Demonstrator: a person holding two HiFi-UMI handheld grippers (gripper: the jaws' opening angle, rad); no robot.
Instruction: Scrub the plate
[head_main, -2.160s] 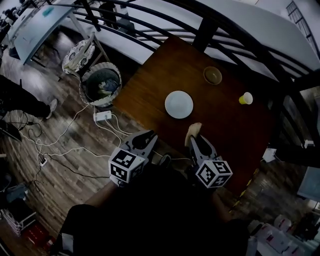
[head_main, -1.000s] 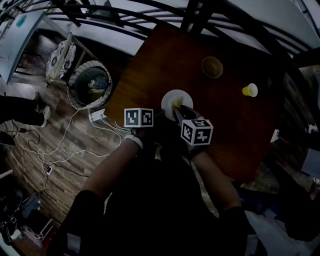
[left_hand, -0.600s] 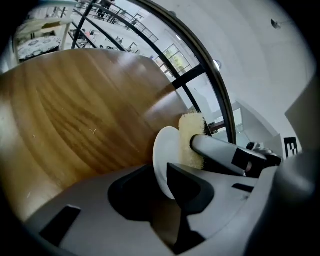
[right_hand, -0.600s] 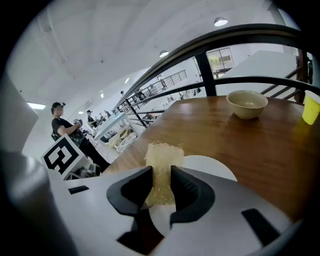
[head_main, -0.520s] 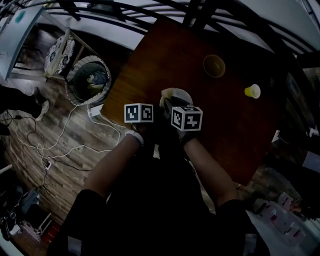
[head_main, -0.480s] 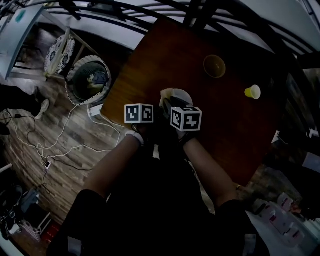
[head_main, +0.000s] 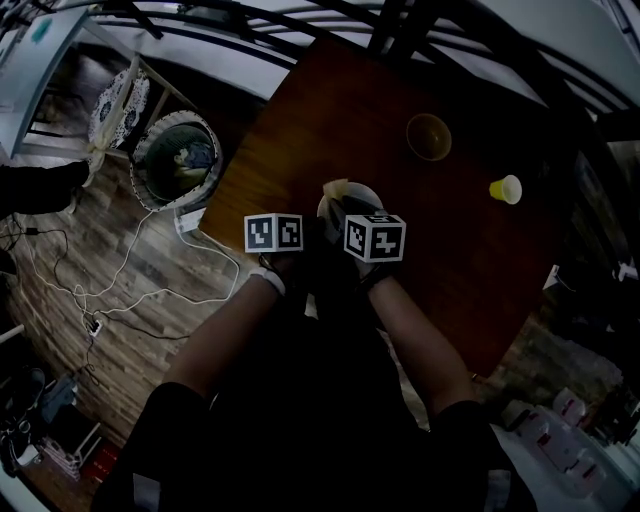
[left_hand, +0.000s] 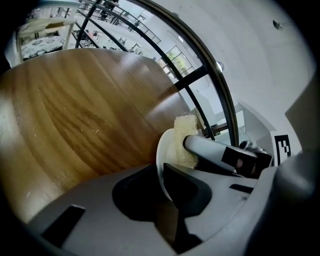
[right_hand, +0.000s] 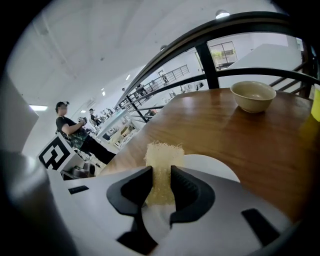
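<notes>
The white plate (head_main: 358, 192) rests on the brown wooden table (head_main: 460, 250), half hidden under both grippers. In the left gripper view the plate (left_hand: 160, 150) shows edge-on, and my left gripper (left_hand: 162, 181) is shut on its near rim. My right gripper (right_hand: 161, 176) is shut on a yellow sponge (right_hand: 163, 159). The sponge presses against the plate's face (right_hand: 212, 166). Seen from the left gripper, the sponge (left_hand: 183, 141) sits at the plate's far rim under a finger of the right gripper (left_hand: 212, 150).
A tan bowl (head_main: 428, 135) and a yellow cup (head_main: 505, 188) stand farther back on the table. A round basket (head_main: 178, 160) and cables lie on the floor to the left. A dark railing runs behind the table. A person (right_hand: 70, 127) stands far off.
Both grippers came forward from the table's near edge to the plate. The left one closed on the rim and the sponge reached the plate, then slid slightly left along it.
</notes>
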